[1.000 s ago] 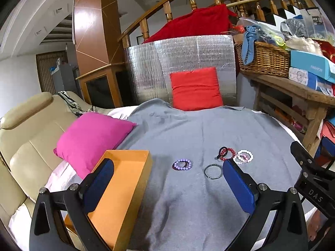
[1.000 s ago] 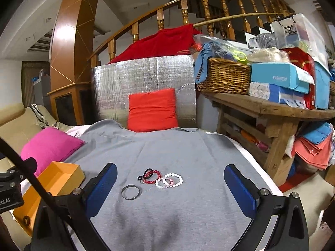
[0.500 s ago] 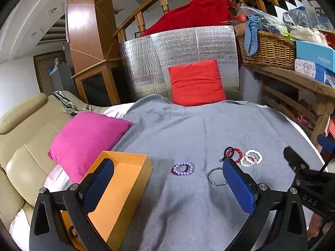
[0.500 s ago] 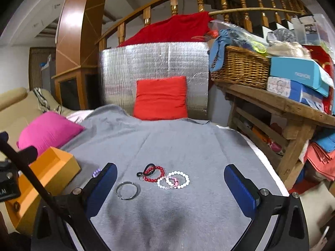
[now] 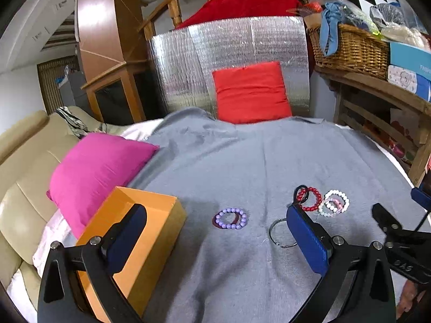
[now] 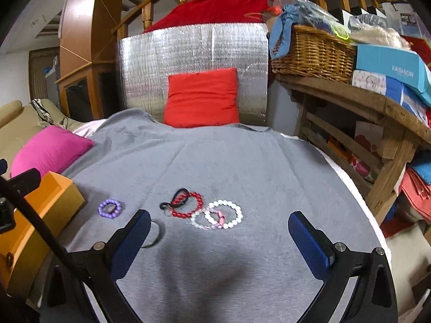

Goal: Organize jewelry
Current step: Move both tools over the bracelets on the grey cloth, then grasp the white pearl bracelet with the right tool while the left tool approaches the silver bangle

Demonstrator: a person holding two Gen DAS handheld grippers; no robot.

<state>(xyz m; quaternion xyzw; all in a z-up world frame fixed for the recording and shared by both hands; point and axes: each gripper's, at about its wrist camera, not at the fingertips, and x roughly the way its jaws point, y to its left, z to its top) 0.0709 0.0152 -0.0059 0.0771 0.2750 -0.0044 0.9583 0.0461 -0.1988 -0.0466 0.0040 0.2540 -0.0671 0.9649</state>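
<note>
Both my left gripper [image 5: 215, 231] and right gripper [image 6: 219, 232] hang wide open and empty, so next I pinch the purple bracelet [image 5: 231, 218] for the box [image 5: 150, 210].

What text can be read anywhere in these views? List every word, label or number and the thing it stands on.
"FASHION": on the side of the light blue box on the wooden shelf.
"DAS": on the black body of the right tongs, seen from the left wrist view; more letters may be hidden.
Print on the dark label of the clear bin: too small to read.
The jewelry and orange box show no text.
</note>
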